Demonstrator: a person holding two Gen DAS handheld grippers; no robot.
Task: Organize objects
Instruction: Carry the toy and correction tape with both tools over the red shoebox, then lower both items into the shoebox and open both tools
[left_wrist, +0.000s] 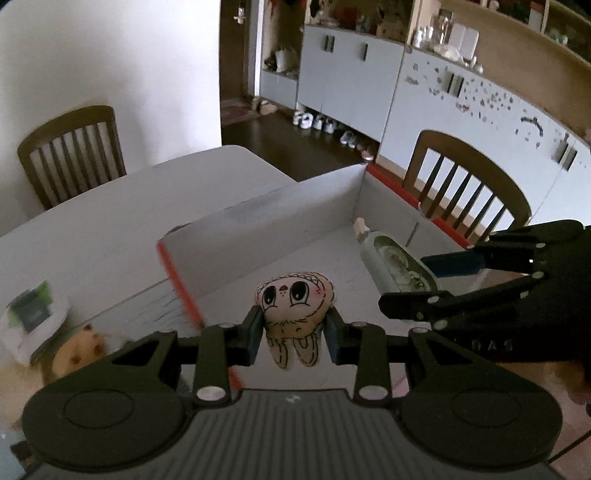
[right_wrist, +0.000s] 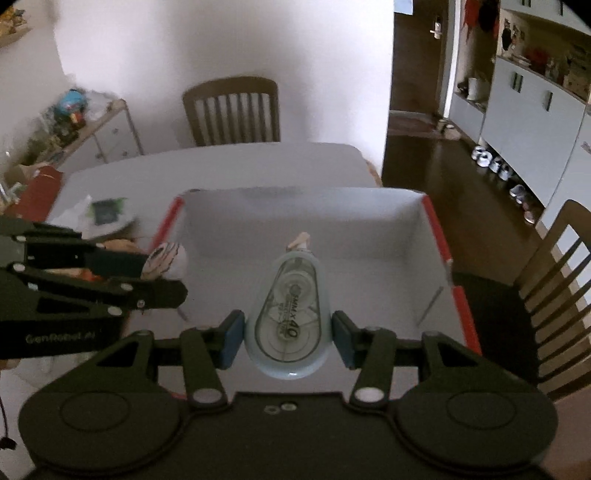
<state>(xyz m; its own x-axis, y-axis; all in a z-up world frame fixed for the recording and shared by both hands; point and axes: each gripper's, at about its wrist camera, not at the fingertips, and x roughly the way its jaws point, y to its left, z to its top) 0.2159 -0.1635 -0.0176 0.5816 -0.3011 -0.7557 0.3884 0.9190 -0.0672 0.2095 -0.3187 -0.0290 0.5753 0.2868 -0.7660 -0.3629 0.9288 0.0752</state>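
Soft fabric: left gripper (left_wrist: 293, 334) has its fingers pinching the tooth plush (left_wrist: 295, 314) at the waist; light, squashy, I'd keep hold mid-body.
Hard plastic: right gripper (right_wrist: 288, 338) fingers pinch the correction tape (right_wrist: 288, 314) across its wide body; smooth, could slip.
Position: I have both items over the white box (right_wrist: 369, 229), neither down yet.
Beyond: box sits on the bench (right_wrist: 240, 166), chair (right_wrist: 232, 110) behind.
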